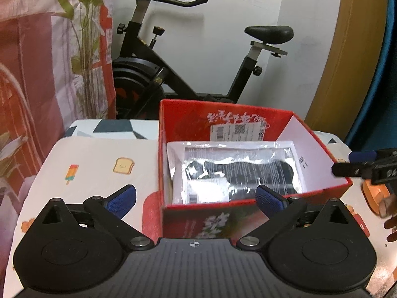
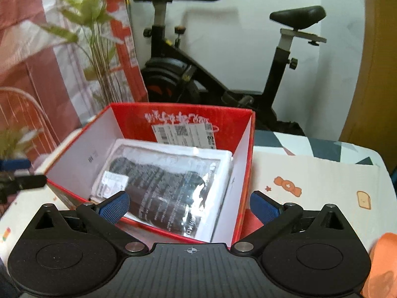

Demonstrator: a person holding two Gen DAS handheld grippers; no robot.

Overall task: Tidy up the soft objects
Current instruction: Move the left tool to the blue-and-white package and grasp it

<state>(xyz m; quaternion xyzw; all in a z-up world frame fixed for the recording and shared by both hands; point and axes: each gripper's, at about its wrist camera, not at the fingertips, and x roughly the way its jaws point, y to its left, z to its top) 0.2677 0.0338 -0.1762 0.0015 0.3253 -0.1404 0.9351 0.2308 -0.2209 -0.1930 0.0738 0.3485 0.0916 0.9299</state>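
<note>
A table under a pale cloth (image 1: 99, 164) printed with toast and ice-lolly cartoons carries the scene. At far left hangs a pink and red curtain (image 1: 29, 74), with a leafy green plant (image 1: 86, 49) in front of it. Low in the left wrist view, the left gripper (image 1: 196, 198) stands with its jaws spread wide and nothing between its 2 blue pads (image 1: 121, 200), which frame the near wall of a red cardboard box (image 1: 223, 114). The box sits open on the cloth, white inside, with a barcode label (image 1: 238, 130) on its far wall. Flat on its floor lies the task's soft item, a dark garment sealed in a clear plastic packet (image 1: 235, 171). Behind the table a black exercise bike (image 1: 188, 74) stands against the white wall. Further right, the right gripper (image 2: 188, 209) is likewise fully open and empty, hovering at the box's near corner; in the left wrist view its fingers (image 1: 347, 168) appear beside the box's right wall. A yellow-brown door (image 1: 347, 62) closes the frame.
</note>
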